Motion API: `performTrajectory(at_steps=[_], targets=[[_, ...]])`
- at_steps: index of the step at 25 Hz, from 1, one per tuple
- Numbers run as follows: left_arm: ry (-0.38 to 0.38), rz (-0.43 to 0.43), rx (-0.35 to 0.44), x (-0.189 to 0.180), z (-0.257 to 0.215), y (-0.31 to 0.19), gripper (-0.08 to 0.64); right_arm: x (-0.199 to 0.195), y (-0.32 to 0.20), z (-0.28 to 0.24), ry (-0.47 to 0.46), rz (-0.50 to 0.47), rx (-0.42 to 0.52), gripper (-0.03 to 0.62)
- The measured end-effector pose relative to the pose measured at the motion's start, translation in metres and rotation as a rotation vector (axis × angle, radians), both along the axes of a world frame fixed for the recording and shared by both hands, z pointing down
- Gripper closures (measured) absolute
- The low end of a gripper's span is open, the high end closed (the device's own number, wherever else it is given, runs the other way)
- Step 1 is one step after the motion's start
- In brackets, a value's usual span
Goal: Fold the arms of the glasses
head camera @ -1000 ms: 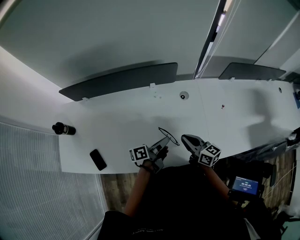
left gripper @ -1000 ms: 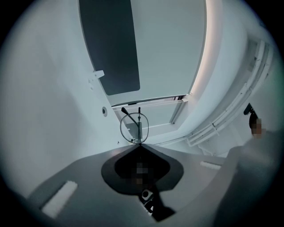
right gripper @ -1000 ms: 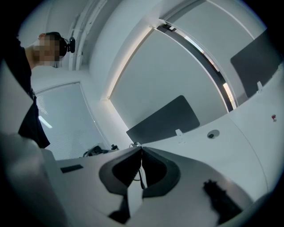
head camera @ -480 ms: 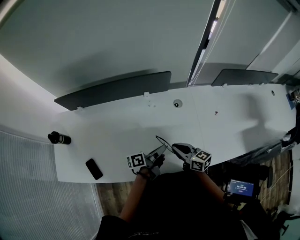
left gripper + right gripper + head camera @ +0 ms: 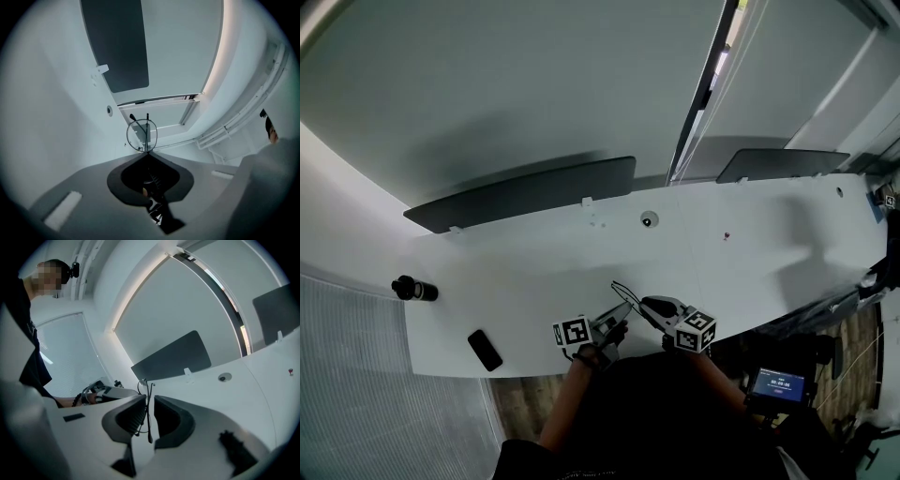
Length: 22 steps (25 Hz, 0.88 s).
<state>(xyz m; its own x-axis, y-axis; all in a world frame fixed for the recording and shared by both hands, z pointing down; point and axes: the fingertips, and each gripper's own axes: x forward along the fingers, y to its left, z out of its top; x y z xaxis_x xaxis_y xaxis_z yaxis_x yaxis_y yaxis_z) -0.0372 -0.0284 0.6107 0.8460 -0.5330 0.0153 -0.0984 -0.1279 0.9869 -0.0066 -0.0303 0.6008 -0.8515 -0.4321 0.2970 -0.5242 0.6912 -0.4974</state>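
- The glasses (image 5: 622, 292) are at the near edge of the white table (image 5: 534, 272), about the middle, right in front of the person. They sit between the two tools rather than lying loose.
- The left tool (image 5: 147, 153) is closed on the frame of the glasses. Its jaw tips meet just below one round lens (image 5: 142, 135), which stands upright beyond them. This grip looks meant to hold the frame steady, so the other tool has something firm to work against.
- The right tool (image 5: 148, 401) has its jaws parted. One thin dark arm (image 5: 149, 420) of the glasses runs through the gap between them. The arm lies close to the left pad, with clear space on its other side, so nothing is pinched.
- Judging by the task, the right tool is set around the arm so it can swing the arm in toward the lenses.
- The two tools come in from opposite sides, left and right, and their tips are near each other. That keeps the hinge between a holding side and a moving side.
- I cannot tell whether either arm is already folded.
- A dark phone (image 5: 485, 350) and a dark bottle (image 5: 414, 289) lie at the left of the table, well apart from the glasses and out of the way.
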Motion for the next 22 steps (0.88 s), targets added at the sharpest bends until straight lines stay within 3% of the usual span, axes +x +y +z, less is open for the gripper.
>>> performTrajectory(at_steps=[14, 22], targets=[[0.01, 0.003, -0.009, 0.0024, -0.0032, -0.0037, 0.548, 0.0026, -0.0042, -0.002, 0.015, 0.001, 0.009, 0.534], [0.002, 0.014, -0.015, 0.0024, -0.0024, -0.001, 0.548, 0.0024, -0.0015, 0.0005, 0.077, -0.008, 0.042, 0.539]])
